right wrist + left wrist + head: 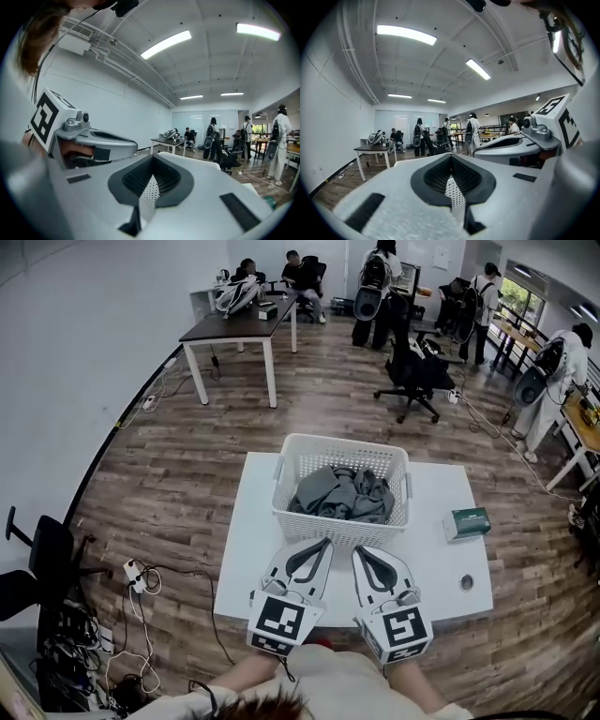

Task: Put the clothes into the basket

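Observation:
The white plastic basket point(339, 527) stands on the white table point(251, 549), and grey clothes point(342, 495) lie crumpled inside it. Both grippers hover side by side over the table's near edge and point at the basket's front wall. My left gripper point(327, 541) is shut with nothing in it. My right gripper point(357, 550) is shut and holds nothing either. In the left gripper view the closed tips point(451, 158) meet, and the right gripper point(520, 145) shows beside them. In the right gripper view the tips point(153, 158) also meet.
A green box point(468, 522) and a small round object point(466, 582) lie on the table's right side. A dark table point(239, 324), an office chair point(412, 376) and several people stand beyond. Cables and a power strip point(136, 576) lie on the floor at left.

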Demonstrator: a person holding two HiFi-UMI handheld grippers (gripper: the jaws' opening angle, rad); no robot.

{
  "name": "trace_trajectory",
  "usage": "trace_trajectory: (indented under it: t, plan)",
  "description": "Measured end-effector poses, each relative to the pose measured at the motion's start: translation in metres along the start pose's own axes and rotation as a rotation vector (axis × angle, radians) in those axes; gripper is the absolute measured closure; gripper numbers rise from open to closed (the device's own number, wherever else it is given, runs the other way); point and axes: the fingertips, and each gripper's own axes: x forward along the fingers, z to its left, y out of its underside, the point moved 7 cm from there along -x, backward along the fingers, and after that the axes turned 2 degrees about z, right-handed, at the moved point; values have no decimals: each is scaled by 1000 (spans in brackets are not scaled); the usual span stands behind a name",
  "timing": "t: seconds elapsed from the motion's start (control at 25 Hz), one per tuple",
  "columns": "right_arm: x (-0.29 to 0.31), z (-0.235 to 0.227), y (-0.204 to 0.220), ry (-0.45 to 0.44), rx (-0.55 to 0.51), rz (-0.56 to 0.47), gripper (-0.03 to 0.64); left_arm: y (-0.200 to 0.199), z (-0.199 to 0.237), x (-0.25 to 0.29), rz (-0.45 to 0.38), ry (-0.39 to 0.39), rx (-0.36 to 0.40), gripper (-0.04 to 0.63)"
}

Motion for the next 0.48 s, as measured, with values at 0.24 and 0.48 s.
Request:
trace_trajectory:
  t: [0.24,0.48]
  plan:
    - [-3,4,5,-18,-9,-17,601,1,-4,-3,-5,13,2,584]
    - [-7,9,6,-16,-17,-6,601,1,-9,-8,-1,26,7,584]
